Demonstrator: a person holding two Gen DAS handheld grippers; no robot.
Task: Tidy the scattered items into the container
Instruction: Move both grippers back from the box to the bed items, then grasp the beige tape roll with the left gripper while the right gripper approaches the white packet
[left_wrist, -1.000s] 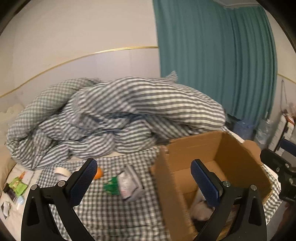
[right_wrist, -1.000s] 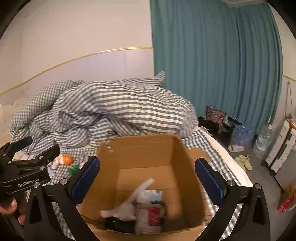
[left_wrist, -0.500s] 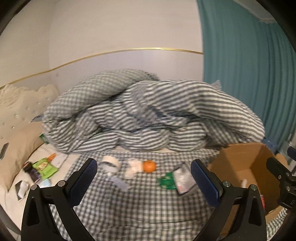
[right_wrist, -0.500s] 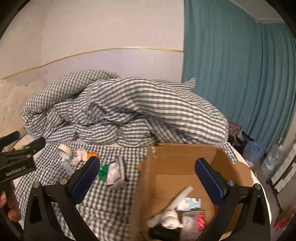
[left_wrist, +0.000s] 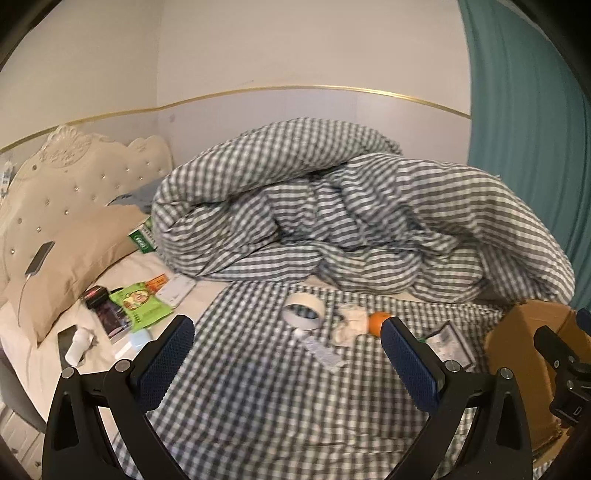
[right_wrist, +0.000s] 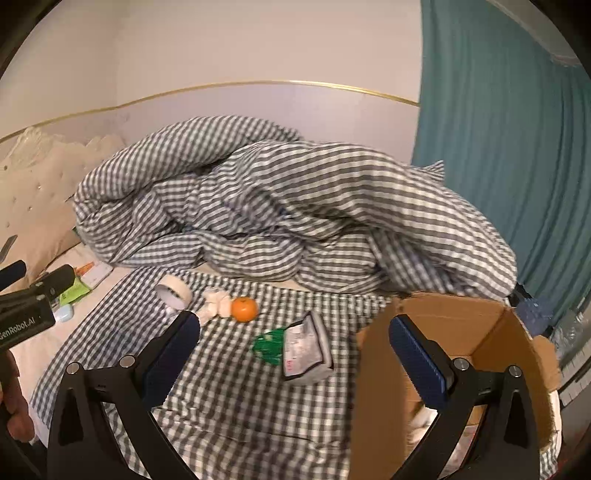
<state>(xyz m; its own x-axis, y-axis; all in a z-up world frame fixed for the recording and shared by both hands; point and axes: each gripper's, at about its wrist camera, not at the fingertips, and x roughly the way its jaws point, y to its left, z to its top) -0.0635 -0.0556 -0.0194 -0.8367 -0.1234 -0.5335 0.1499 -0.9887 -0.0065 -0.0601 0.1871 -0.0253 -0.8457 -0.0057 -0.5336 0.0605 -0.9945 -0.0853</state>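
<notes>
Cardboard box (right_wrist: 461, 332) at the right end of the bed, flaps up, partly cut off by the frame edge in the left wrist view (left_wrist: 524, 332). Scattered on the checked sheet (right_wrist: 229, 387), well apart from the box: tape roll (left_wrist: 304, 315), crumpled white piece (left_wrist: 349, 325) touching an orange (left_wrist: 380, 323), small tube (left_wrist: 321, 350) just below the roll, green packet (right_wrist: 269, 345) against a clear pouch (right_wrist: 304, 345).

Left hand-held gripper (left_wrist: 288, 365) held level above the sheet, aimed toward the tape roll and orange, fingers spread wide, nothing between them. Right hand-held gripper (right_wrist: 291, 363) likewise spread and empty, hovering over the sheet between pouch and box; its right finger (right_wrist: 417, 362) overlapping the near wall of the box. Left tool's body visible at the left edge of the right view, fingers of a hand (right_wrist: 14, 406) below it.

Heaped gingham duvet (left_wrist: 351, 221) behind the items, not covering them. Pillow (left_wrist: 70, 258) with a phone (left_wrist: 40, 257) on it, green snack bag (left_wrist: 140, 306) and other small clutter at the left near the headboard (left_wrist: 74, 177). Teal curtain (right_wrist: 498, 129) at the right.
</notes>
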